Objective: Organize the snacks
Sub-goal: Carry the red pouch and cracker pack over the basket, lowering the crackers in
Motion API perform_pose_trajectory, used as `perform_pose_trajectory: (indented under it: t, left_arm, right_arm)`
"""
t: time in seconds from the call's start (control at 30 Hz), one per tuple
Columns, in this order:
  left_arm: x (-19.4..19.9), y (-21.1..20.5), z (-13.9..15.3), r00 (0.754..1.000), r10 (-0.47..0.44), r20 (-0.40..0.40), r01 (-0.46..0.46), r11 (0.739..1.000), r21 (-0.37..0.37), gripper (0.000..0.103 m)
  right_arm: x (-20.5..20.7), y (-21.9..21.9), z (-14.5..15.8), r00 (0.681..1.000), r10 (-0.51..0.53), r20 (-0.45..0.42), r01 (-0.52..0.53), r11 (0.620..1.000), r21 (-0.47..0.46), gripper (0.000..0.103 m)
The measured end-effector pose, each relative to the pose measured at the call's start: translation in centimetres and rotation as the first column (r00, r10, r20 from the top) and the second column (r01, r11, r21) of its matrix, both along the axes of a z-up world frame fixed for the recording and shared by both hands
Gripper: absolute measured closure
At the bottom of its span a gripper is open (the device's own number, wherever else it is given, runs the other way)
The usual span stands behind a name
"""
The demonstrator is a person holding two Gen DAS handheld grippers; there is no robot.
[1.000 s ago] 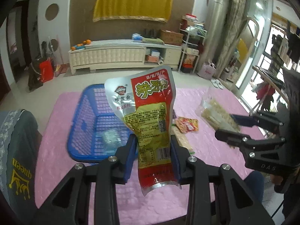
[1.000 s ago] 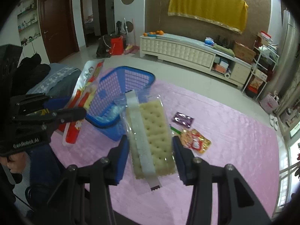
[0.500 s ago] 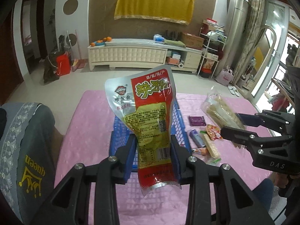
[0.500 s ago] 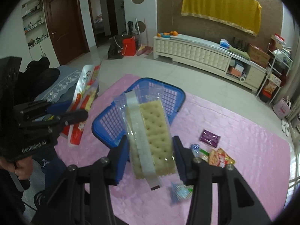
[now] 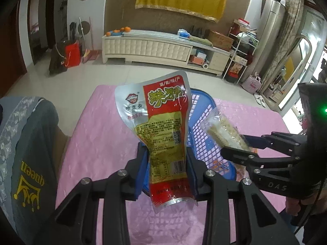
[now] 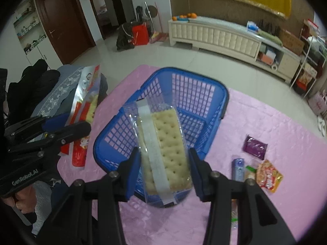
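Left gripper pinches a floppy, slick pouch low; right gripper clamps brittle crackers across the middle, near the basket.

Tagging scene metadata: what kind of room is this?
Most likely a home living room: a long white TV cabinet against the wall, a tiled floor, and a pink mat holding a blue basket and snacks.

Cream sideboard, tiled floor
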State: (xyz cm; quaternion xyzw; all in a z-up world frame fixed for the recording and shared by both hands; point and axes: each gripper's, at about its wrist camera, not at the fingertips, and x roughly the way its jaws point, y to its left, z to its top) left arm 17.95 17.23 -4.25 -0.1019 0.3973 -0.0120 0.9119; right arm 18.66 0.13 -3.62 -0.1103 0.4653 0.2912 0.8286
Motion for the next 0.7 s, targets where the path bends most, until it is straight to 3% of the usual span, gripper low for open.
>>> perform_pose_trajectory:
  t: [0.57,0.63,0.7]
  left_arm:
    - [-1.8,2.1,-0.9,0.998,0.06,-0.023,-0.06,0.998,-0.002,0.07]
    - [-2.2,2.3,-1.0,0.997,0.072,-0.029,-0.072,0.997,0.008,0.07]
    - [-2.7,2.4,-1.0,0.996,0.081,-0.034,-0.08,0.997,0.012,0.07]
  right_arm:
    - [0.9,5.6,-5.8,0.985,-0.074,-0.156,0.066,0.996,-0.061,0.052]
    - [0.8,6.1,-6.0,0.983,-0.071,-0.171,0.057,0.995,-0.081,0.05]
    - [0.4,6.6,-6.1,0.984,-0.048,-0.173,0.033,0.996,-0.087,0.035]
